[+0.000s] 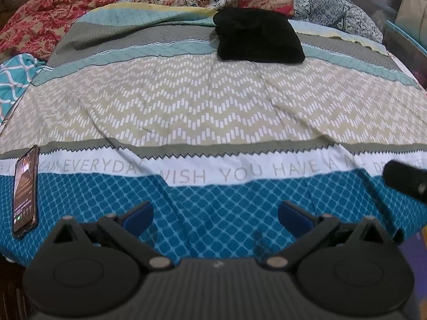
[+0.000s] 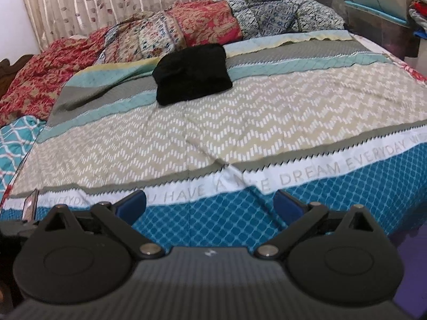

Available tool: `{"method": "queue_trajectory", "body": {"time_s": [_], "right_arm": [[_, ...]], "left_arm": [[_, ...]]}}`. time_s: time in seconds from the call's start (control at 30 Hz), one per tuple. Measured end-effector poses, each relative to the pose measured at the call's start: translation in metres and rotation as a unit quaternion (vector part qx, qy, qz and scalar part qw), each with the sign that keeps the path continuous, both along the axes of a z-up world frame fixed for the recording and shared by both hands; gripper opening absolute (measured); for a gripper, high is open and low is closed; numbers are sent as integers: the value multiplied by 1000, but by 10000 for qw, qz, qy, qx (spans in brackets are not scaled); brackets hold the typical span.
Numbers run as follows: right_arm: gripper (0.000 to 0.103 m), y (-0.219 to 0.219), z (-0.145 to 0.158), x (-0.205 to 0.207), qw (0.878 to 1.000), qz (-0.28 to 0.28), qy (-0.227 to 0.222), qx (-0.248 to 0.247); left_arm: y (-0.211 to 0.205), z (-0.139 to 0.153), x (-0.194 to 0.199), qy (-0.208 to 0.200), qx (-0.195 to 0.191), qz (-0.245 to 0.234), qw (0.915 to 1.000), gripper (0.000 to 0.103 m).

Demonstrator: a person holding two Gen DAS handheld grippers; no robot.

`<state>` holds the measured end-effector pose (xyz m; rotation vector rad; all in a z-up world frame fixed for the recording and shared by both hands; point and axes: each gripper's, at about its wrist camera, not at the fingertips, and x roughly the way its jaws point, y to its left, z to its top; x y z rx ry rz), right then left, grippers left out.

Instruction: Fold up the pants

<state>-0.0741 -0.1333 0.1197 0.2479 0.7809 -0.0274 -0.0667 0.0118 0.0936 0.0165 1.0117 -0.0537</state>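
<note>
my left hand-held gripper (image 1: 215, 213) wide open and empty over the blue edge of the bed (image 1: 213, 112), right hand-held gripper (image 2: 209, 204) same, black pants (image 1: 259, 36) folded up, top middle of frame, phone (image 1: 25, 190) lower left

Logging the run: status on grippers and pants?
Left gripper and right gripper open, empty. Pants folded, far side of bed. Phone at edge.

Pants (image 1: 260, 36) on bedsheet (image 1: 213, 106), far end.
</note>
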Motion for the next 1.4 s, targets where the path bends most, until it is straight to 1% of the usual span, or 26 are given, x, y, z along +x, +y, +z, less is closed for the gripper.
{"method": "queue_trajectory", "body": {"time_s": [0.17,0.27,0.33,0.5,0.6,0.77,1.1,1.4], "right_arm": [[103,-4,17,12,9997,-207,-119,61],[103,-4,25,16,9994,-251,-222,18],[103,-3,26,18,9994,-238,-235,-3],[103,7,19,25,9999,-93,-98,-42],[103,14,16,29,10000,24,1,-18],[103,19,15,33,10000,53,1,-7],[103,9,11,37,10000,-34,38,62],[103,-9,3,40,9995,-164,127,244]], "left_arm": [[9,11,13,-90,-86,71,9999,103],[13,16,20,-159,-140,79,9997,103],[14,18,23,-218,-108,76,9997,103],[18,15,30,-182,-90,71,9998,103],[21,12,32,-157,-7,117,9998,103],[27,8,37,-76,83,234,9997,103],[28,5,49,-8,252,335,9991,103],[17,3,56,29,481,320,9983,103]]}}
